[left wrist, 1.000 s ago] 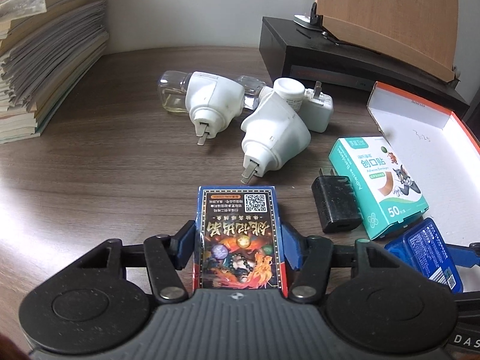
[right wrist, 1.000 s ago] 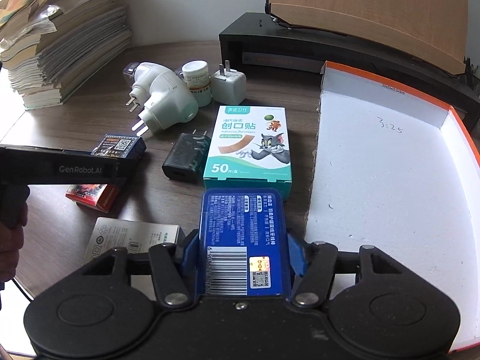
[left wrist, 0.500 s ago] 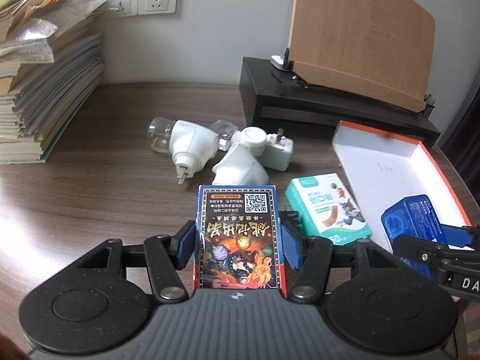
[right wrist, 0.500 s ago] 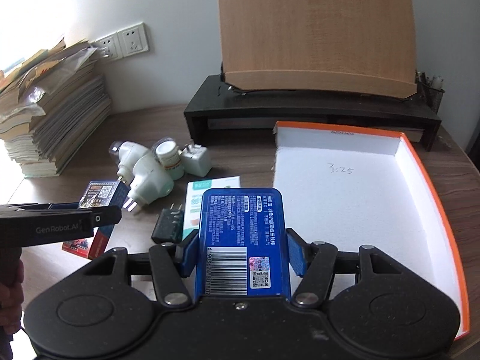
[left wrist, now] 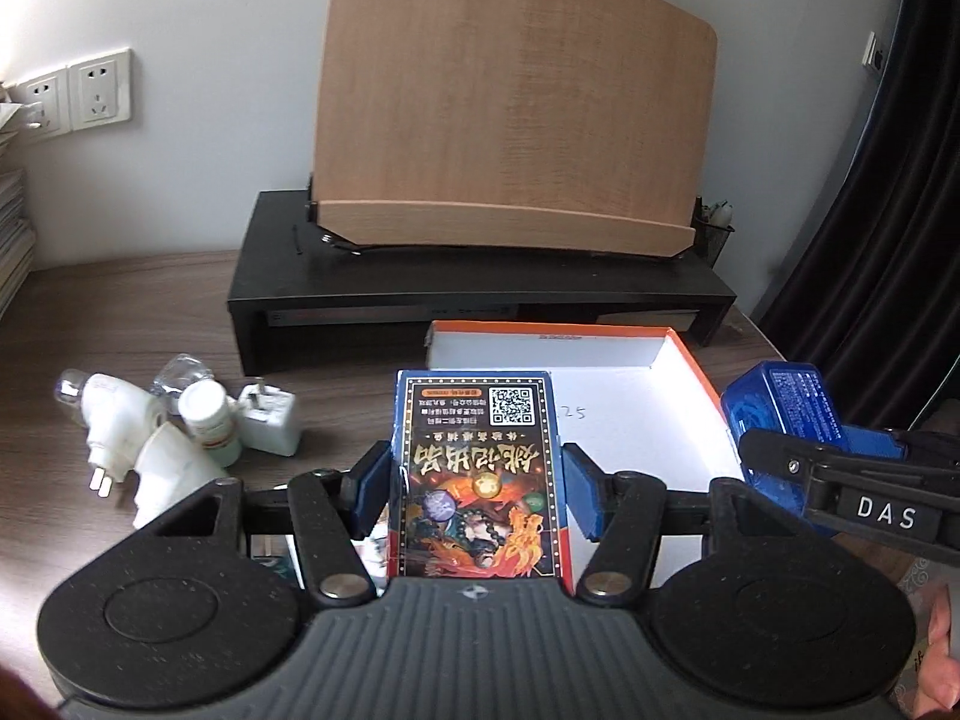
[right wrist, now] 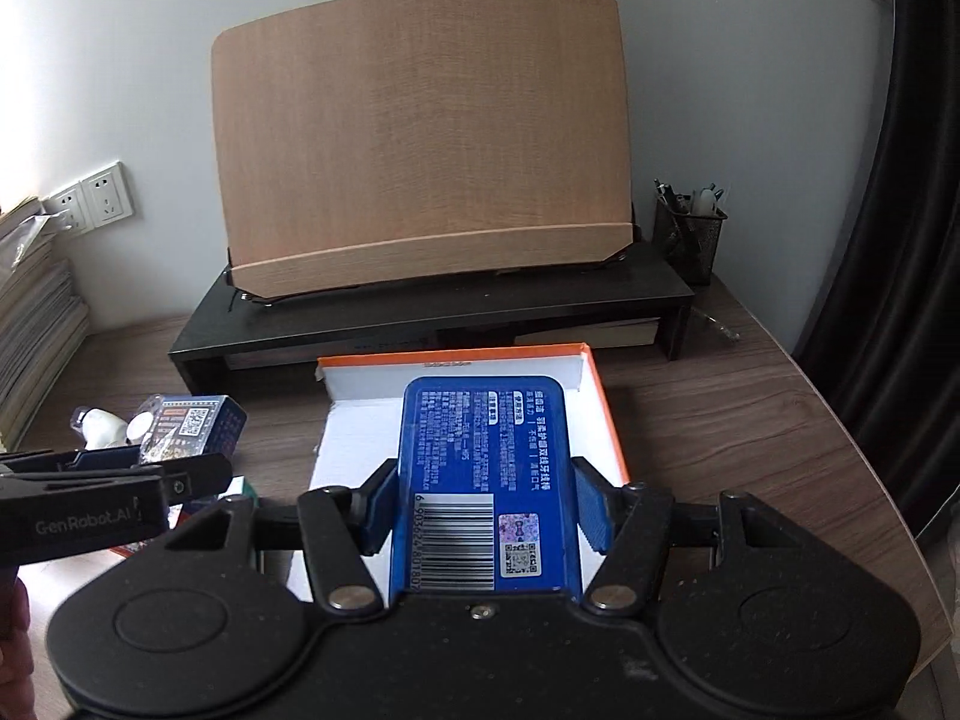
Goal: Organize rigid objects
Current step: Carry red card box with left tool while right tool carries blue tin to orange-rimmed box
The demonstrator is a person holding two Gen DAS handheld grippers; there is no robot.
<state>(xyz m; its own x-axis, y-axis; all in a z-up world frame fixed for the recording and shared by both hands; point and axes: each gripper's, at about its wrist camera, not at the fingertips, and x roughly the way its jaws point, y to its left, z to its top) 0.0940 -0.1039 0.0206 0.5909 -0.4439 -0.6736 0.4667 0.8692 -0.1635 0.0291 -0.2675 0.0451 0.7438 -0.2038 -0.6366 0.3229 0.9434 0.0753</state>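
Left wrist view: left gripper (left wrist: 477, 495) clamps card box (left wrist: 477, 474), right gripper (right wrist: 486, 504) clamps blue tin (right wrist: 486, 480), both above white tray (right wrist: 591, 384) just ahead; crowded release risks collision.

Home study desk, wooden book stand (right wrist: 420, 138) on black riser (right wrist: 432, 306), pen cup (right wrist: 690, 234), stacked books (right wrist: 30, 324), wall sockets (left wrist: 96, 93)

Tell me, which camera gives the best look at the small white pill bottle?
The left wrist view: the white pill bottle stands in plain sight among the white plugs. The right wrist view shows only a scrap of white there, behind the left gripper and its card box.
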